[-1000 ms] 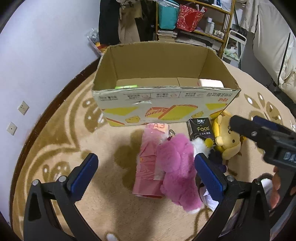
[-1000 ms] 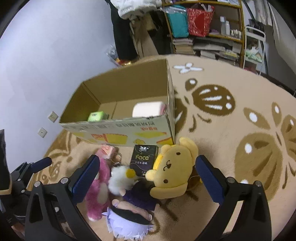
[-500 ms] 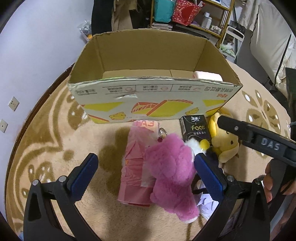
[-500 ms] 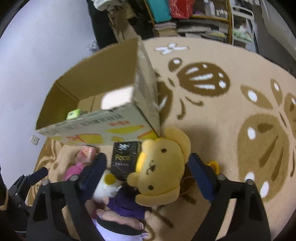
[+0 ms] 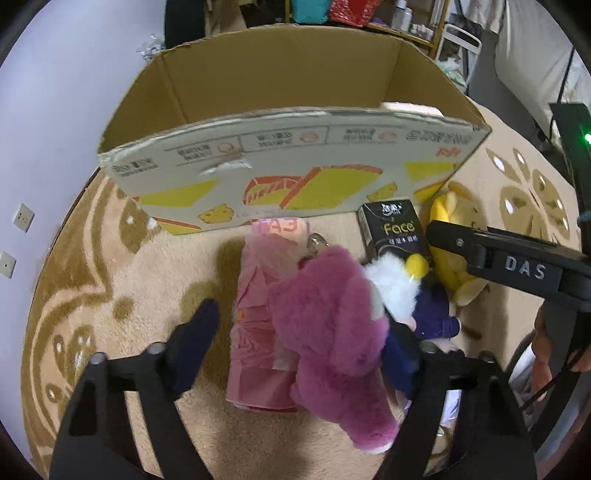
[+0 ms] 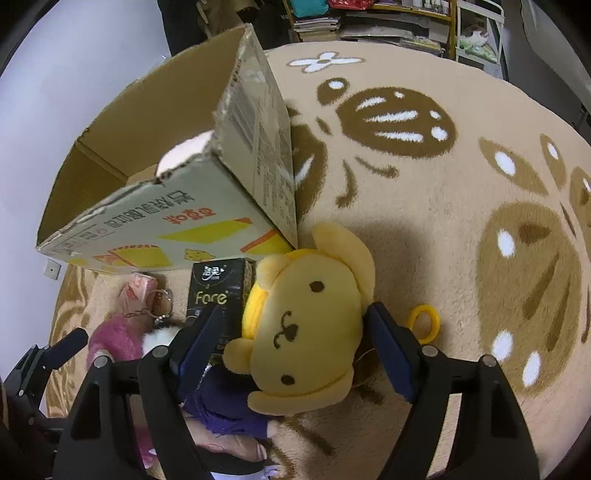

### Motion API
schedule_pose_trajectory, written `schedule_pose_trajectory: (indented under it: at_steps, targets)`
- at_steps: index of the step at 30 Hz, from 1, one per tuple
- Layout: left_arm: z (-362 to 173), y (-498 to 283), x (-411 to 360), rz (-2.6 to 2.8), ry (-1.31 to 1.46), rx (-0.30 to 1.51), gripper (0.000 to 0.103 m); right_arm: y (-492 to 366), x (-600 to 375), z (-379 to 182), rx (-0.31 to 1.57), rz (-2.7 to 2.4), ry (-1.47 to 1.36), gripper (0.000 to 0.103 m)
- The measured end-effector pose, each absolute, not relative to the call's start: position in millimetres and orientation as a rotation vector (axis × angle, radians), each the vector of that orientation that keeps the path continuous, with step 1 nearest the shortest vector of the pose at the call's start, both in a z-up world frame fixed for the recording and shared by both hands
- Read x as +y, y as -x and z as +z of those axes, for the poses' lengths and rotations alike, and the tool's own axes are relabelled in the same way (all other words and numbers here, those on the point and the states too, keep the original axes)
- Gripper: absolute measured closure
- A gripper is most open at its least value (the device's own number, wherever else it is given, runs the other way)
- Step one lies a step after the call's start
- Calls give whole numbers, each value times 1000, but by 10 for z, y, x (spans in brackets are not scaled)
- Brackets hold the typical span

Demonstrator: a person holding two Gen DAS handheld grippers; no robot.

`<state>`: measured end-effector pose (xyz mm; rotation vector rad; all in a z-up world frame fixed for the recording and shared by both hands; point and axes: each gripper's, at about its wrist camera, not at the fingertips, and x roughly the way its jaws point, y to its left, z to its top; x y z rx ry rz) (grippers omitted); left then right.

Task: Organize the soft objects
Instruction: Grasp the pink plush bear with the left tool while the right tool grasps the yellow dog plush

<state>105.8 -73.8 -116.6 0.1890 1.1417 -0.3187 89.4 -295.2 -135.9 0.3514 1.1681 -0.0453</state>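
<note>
A pink plush toy (image 5: 332,325) lies on the rug over a pink tissue pack (image 5: 258,314), between the open fingers of my left gripper (image 5: 306,332). A yellow bear plush (image 6: 306,325) lies between the fingers of my right gripper (image 6: 295,336), which straddles its head with the pads near both sides. A white-and-purple doll (image 5: 413,291) lies between the two toys. A black "Face" tissue pack (image 6: 218,291) stands against the open cardboard box (image 5: 295,166). A pale roll (image 6: 184,151) shows inside the box.
The beige patterned rug (image 6: 461,221) spreads to the right. Shelves with bags and books (image 6: 369,18) stand behind the box. A wall (image 5: 44,110) with sockets runs along the left. The right gripper's body (image 5: 517,266) crosses the left wrist view.
Both grippers have moved down and forward toward the toys. The right gripper's fingers have narrowed around the yellow bear's head. The left gripper now frames the pink plush closely.
</note>
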Motion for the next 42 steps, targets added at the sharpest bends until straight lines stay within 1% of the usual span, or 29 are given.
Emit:
schedule_pose_trajectory:
  at_steps: [1, 2, 3, 7, 13, 18, 22, 23, 24, 28, 33, 42]
  targets:
    - [-1165, -1052, -748, -332, -187, 1141, 36, -901, -2949, -1375, 1174, -50, -348, 19]
    - [-1163, -1045, -758, -346, -184, 1142, 44, -905, -2948, -1399, 1179, -56, -341, 19]
    - [-1160, -1037, -775, -360, -185, 1143, 48, -907, -2944, -1410, 1182, -59, -332, 19]
    - [-1204, -1028, -833, -362, -208, 1150, 49, -922, -2922, -1444, 1193, -66, -311, 19]
    - [-1262, -1027, -922, -361, -246, 1160, 50, -934, -3009, -1551, 1219, -100, -349, 19]
    - [-1246, -1053, -822, -340, -184, 1179, 51, -946, -3062, -1606, 1225, -105, -381, 19]
    - [-1194, -1026, -739, -341, -154, 1169, 56, -937, -3015, -1603, 1219, -103, -359, 26]
    - [-1167, -1007, -732, -343, -152, 1159, 61, -927, -3011, -1591, 1216, -103, -362, 26]
    - [-1128, -978, -716, -337, -156, 1142, 64, -902, -3021, -1571, 1211, -102, -367, 30]
    - [-1001, -894, -713, -307, -200, 1073, 65, -808, -3068, -1430, 1179, -87, -384, 37]
    - [-944, -866, -693, -289, -198, 1037, 65, -747, -2999, -1336, 1158, -48, -366, 43]
    - [-725, -851, -505, -222, -167, 950, 65, -598, -2918, -995, 1062, 17, -363, 43]
